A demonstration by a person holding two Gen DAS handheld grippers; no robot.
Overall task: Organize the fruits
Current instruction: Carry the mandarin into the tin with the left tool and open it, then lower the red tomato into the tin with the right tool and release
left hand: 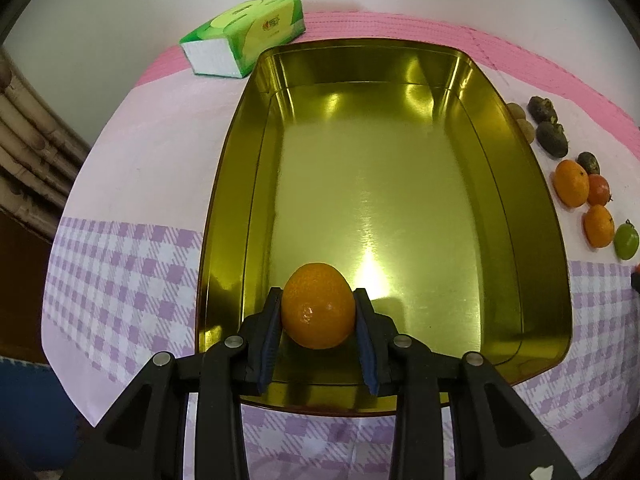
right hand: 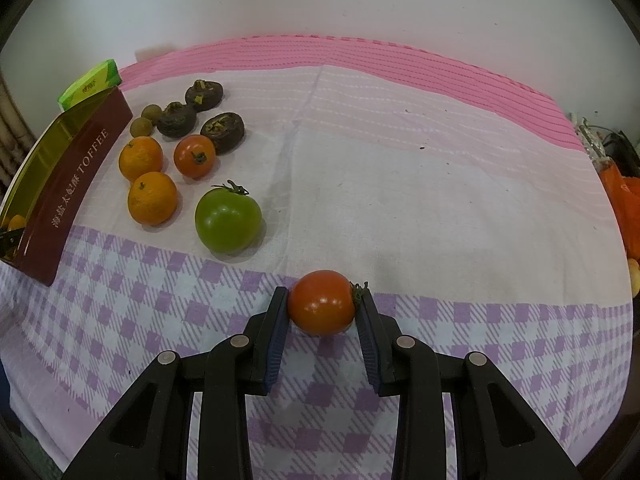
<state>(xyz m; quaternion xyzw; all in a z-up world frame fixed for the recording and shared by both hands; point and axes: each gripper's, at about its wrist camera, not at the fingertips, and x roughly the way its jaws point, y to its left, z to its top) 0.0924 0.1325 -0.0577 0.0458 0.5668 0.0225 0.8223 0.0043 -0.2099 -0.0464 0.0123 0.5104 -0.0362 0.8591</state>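
My left gripper point(left hand: 318, 308) is shut on an orange mandarin point(left hand: 318, 308) and holds it over the near end of the gold tin tray point(left hand: 520, 200), whose floor is bare. My right gripper point(right hand: 322, 304) is shut on a red tomato point(right hand: 322, 302) just above the checked cloth. To the right of the tin lie two mandarins point(right hand: 141, 158), a small red tomato point(right hand: 194, 155), a green tomato point(right hand: 227, 218), three dark water chestnuts point(right hand: 204, 95) and two small brown fruits point(right hand: 141, 126). The tin's maroon side point(right hand: 76, 184) shows at the left of the right wrist view.
A green tissue pack point(left hand: 244, 34) lies behind the tin's far left corner. The pink and lilac checked cloth point(right hand: 400, 184) covers the table, with a white wall behind. Orange bags and clutter point(right hand: 624, 200) sit at the table's right edge.
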